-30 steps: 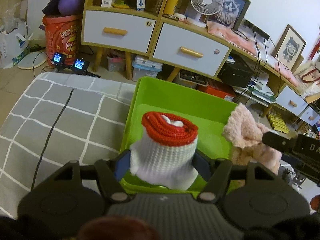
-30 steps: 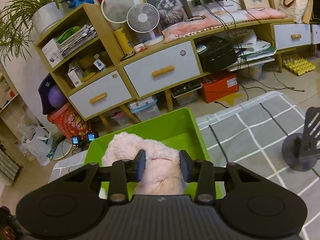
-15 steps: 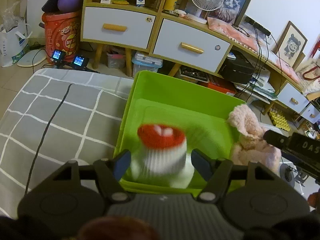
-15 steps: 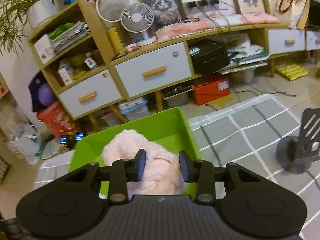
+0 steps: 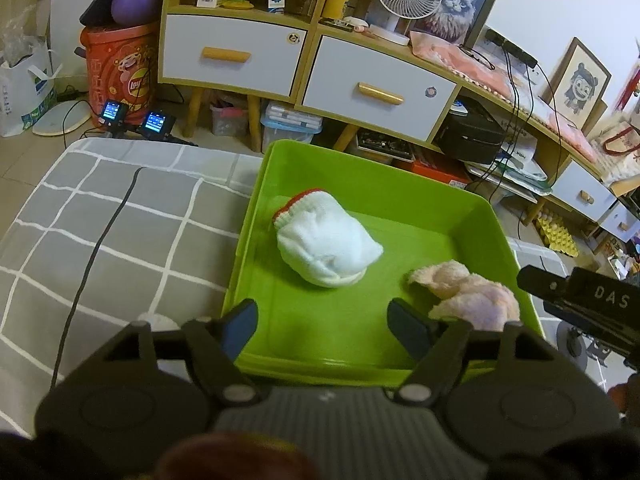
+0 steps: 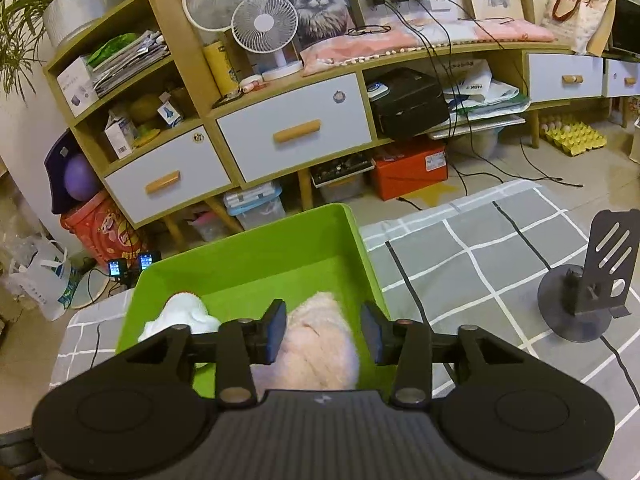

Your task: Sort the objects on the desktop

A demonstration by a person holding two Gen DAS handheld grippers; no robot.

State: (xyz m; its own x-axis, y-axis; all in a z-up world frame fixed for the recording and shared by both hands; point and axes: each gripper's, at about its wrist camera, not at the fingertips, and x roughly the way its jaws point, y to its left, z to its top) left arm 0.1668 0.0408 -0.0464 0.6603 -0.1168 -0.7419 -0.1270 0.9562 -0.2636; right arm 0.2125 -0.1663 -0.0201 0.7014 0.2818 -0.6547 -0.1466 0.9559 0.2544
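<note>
Two grippers, both w/ jaws apart & holding nothing: our left gripper (image 5: 322,322) hangs wide over the near edge of the green bin (image 5: 372,192), right gripper (image 6: 323,330) opened around the pink sock (image 6: 316,344) but not pinching it. White sock (image 5: 326,250) lies mid-bin, pink one near-right corner. Drop step looks done; next we'd lift clear & look for more items on the grey checked cloth (image 5: 120,216).

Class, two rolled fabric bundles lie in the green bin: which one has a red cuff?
The white knitted sock bundle, at the green plastic bin's left side; the fluffy pink bundle shows no red.
</note>
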